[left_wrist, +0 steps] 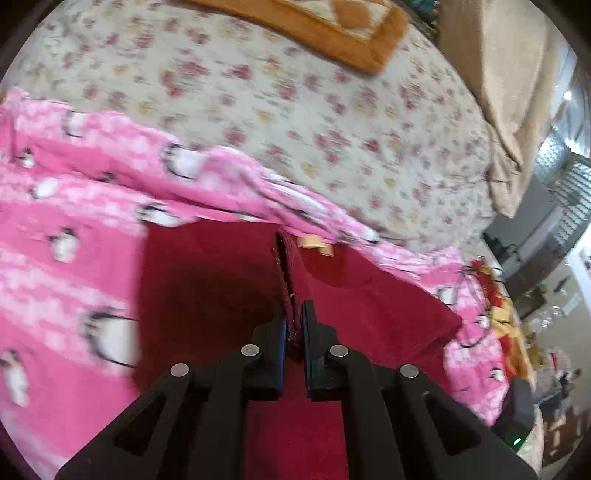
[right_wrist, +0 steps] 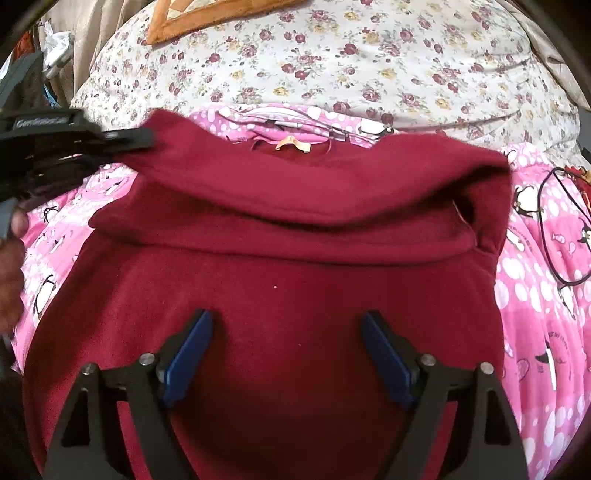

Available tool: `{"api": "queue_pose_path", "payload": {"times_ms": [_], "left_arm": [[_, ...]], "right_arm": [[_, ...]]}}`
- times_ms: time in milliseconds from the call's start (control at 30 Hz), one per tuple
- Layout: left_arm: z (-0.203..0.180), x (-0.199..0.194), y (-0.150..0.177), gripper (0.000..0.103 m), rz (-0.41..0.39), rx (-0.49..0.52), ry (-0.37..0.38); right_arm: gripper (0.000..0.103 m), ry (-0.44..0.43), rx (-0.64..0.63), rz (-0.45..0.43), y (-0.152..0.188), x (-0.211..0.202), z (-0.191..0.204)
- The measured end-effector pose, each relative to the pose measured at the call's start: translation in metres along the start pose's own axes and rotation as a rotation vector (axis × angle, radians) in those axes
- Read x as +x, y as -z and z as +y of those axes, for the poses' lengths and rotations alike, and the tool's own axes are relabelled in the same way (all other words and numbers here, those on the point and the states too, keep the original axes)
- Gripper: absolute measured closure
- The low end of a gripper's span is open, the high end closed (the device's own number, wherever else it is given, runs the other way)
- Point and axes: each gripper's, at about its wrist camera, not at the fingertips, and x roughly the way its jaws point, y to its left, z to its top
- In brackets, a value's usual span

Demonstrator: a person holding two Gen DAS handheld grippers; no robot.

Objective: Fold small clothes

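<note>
Here left claw (left_wrist: 293, 325) pinches maroon garment (right_wrist: 295, 280) edge; right claw (right_wrist: 287, 328) agape, apparently above it.

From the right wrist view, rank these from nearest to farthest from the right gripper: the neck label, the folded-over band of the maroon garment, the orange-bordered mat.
1. Folded-over band, straight ahead of the right gripper.
2. Neck label, beyond it, centre.
3. Orange-bordered mat, far end, upper left.

Left wrist view motion-blurred, penguin blanket (left_wrist: 74, 229) smeared; maroon garment (right_wrist: 280, 302) runs off the right wrist view's bottom edge, its pale neck label (right_wrist: 292, 144) too small to read; orange-bordered mat (right_wrist: 207, 14) cropped at top.
</note>
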Motion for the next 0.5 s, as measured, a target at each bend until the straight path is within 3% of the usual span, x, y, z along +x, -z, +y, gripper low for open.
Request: {"api": "queue_pose_path", "payload": {"times_ms": [133,233,300,333,367,400,433,500], "left_arm": [[0.04,0.016,0.002,0.103,0.066,-0.051,-0.042],[0.05,0.038,0.015,0.103,0.136,-0.03,-0.079],[0.046,0.037,0.015,0.102,0.126,-0.006,-0.09],[0.044,0.031,0.012,0.1,0.11,0.002,-0.102],[0.042,0.024,0.01,0.091,0.077,0.016,-0.125],[0.041,0.014,0.009,0.086,0.027,0.03,-0.154],[0.041,0.0,0.006,0.086,-0.044,0.03,-0.193],[0.038,-0.017,0.002,0.086,-0.149,0.02,-0.196]], "right_arm": [[0.014,0.003,-0.008,0.002,0.0,0.001,0.001],[0.014,0.0,-0.007,0.002,0.0,0.001,0.001],[0.015,-0.003,-0.005,0.005,0.0,0.0,0.0],[0.02,-0.01,0.003,0.004,-0.002,-0.002,-0.001],[0.026,-0.015,0.013,0.003,-0.005,-0.005,-0.004],[0.037,-0.024,0.024,-0.011,-0.01,-0.011,-0.008],[0.039,-0.029,0.036,-0.047,-0.018,-0.019,-0.015],[0.039,0.019,0.062,-0.142,-0.04,-0.036,-0.039]]}}
